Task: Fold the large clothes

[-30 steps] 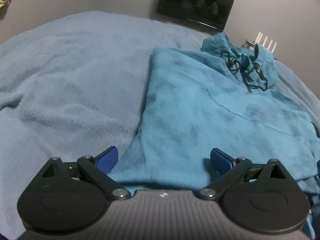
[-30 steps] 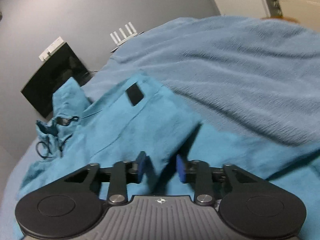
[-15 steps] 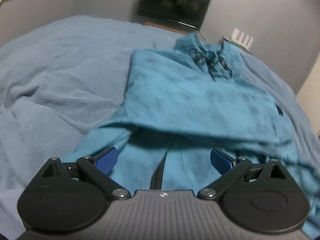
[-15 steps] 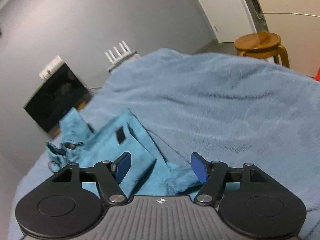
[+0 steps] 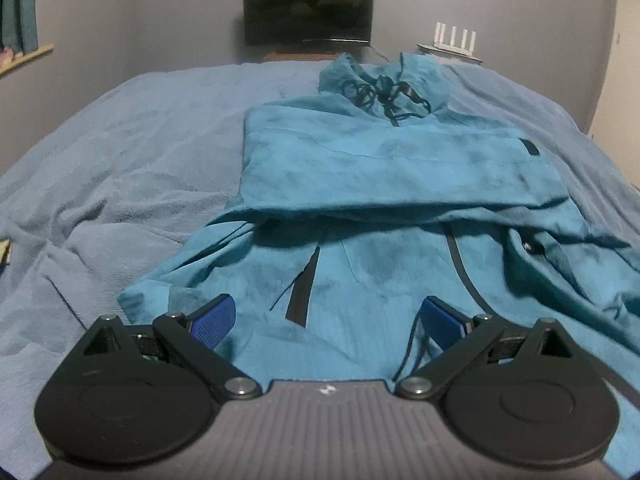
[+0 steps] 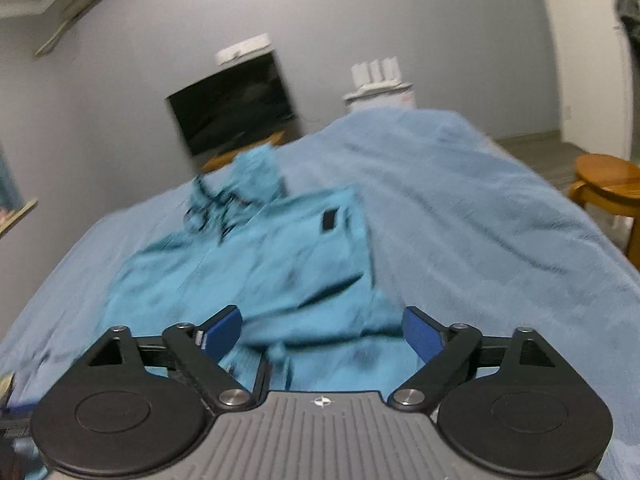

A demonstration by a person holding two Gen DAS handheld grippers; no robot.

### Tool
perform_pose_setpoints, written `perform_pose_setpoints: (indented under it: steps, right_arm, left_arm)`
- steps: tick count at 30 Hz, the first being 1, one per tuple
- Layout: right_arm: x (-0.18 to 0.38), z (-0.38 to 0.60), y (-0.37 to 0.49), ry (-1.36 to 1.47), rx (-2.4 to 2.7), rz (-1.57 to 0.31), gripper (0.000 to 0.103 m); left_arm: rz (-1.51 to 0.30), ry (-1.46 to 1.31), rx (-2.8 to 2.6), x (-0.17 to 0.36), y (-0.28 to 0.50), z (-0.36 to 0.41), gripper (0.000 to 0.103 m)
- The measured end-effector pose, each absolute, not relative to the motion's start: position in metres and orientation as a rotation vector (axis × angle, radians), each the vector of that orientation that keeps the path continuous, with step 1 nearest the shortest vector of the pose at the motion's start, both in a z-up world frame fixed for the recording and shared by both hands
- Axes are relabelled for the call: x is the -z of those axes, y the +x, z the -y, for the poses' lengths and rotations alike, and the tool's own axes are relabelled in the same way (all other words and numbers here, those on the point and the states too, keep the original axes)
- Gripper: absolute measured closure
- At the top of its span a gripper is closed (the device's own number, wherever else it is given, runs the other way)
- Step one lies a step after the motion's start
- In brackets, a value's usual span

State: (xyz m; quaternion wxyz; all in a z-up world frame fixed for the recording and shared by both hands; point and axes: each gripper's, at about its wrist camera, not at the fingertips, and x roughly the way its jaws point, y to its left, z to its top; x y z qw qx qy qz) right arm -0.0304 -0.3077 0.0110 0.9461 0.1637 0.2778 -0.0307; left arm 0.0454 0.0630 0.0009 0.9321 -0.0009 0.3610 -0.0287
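Note:
A teal hoodie (image 5: 392,184) lies on a blue blanket (image 5: 132,152) on the bed, hood and dark drawstrings at the far end. Its sleeves are folded across the chest, making a flat band; the lower body with dark pocket zips lies nearest me. My left gripper (image 5: 328,320) is open and empty, just above the hem. In the right wrist view the hoodie (image 6: 260,264) appears blurred, and my right gripper (image 6: 322,330) is open and empty above its right lower side.
A dark TV (image 5: 308,10) stands against the grey wall beyond the bed, with a white router (image 5: 456,38) to its right. A wooden stool (image 6: 608,184) stands on the floor right of the bed. The blanket (image 6: 480,216) is rumpled on both sides.
The right gripper opened, let go of the folded sleeve, and pulled back. The left gripper drew back from the chest to the hem, staying open.

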Motion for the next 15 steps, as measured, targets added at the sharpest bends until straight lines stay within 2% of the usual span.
perform_pose_setpoints:
  steps: [8,12,15]
  right_arm:
    - [-0.010,0.303,-0.069,0.363,0.018,-0.701,0.006]
    - [-0.010,0.296,-0.078,0.321,-0.008,-0.717,0.006]
    - [-0.015,0.292,-0.087,0.285,-0.037,-0.721,0.006]
  left_arm:
    - [-0.760,-0.056,0.060,-0.007,0.026,-0.078,0.004]
    - [-0.768,-0.127,0.089,-0.019,0.006,-0.101,0.004]
    - [-0.755,-0.074,0.144,-0.031,-0.013,-0.111,0.004]
